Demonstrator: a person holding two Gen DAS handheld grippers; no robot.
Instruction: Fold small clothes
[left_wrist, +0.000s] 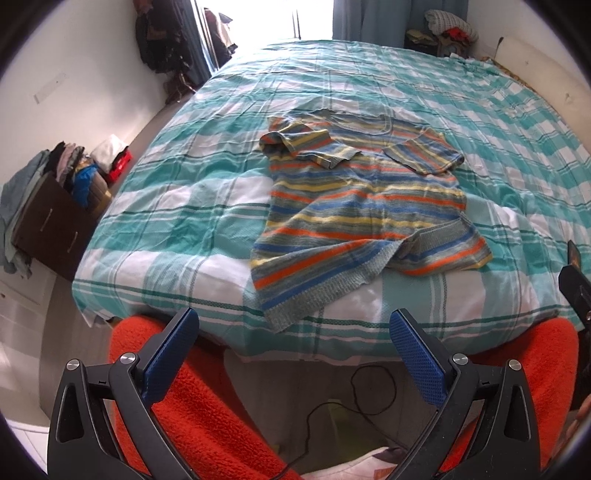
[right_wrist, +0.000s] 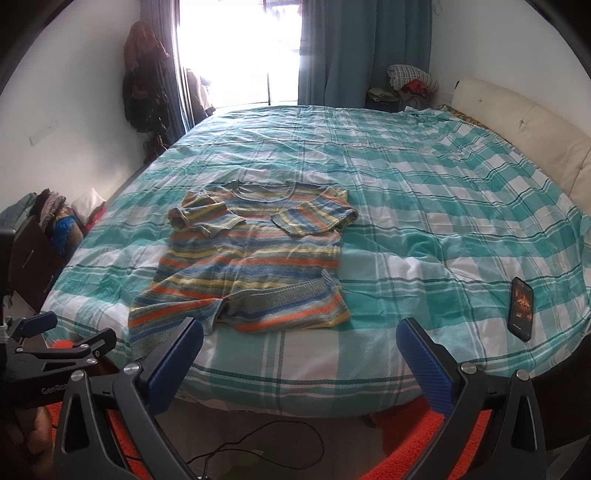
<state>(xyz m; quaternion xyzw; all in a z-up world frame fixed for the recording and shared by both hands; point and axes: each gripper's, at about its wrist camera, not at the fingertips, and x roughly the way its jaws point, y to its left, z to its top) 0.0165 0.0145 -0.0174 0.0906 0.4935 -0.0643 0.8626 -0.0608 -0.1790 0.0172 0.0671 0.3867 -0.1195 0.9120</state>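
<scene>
A striped knit T-shirt (left_wrist: 362, 206) in orange, blue, yellow and grey lies on the bed, neck away from me, both sleeves folded in over the chest. Its hem is rumpled, with the right corner turned up. It also shows in the right wrist view (right_wrist: 251, 262). My left gripper (left_wrist: 295, 325) is open and empty, held off the bed's near edge below the hem. My right gripper (right_wrist: 301, 339) is open and empty, also off the near edge, to the right of the shirt. The left gripper (right_wrist: 48, 332) shows at the left edge of the right wrist view.
The bed has a teal and white checked sheet (right_wrist: 424, 192). A black phone (right_wrist: 521, 309) lies on it near the right front corner. A dark drawer unit (left_wrist: 48, 221) piled with clothes stands to the left. Orange fabric (left_wrist: 207, 406) and a black cable (left_wrist: 354, 398) are below me.
</scene>
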